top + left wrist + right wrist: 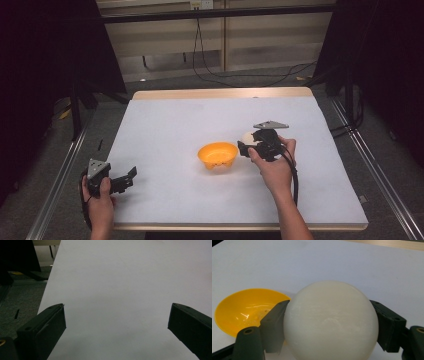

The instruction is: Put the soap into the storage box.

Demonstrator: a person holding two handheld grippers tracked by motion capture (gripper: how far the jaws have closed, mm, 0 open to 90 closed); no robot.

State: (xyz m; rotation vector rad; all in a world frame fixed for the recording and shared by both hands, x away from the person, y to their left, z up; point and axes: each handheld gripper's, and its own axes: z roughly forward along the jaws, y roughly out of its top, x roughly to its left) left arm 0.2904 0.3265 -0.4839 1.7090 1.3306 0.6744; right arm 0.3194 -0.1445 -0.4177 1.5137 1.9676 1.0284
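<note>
White ball (330, 322) sits clamped between the two black jaws of the right gripper (248, 145), held just beside the orange bowl (218, 155) on that bowl's right, above the white table (170, 125). From the right gripper view the bowl lies behind and to the left of the ball. Well to the bowl's left, the left gripper (131, 175) rests near the table's front corner, jaws spread wide with nothing between them.

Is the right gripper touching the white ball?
Touching. In the right gripper view, both jaws of the right gripper press against the white ball's sides.
</note>
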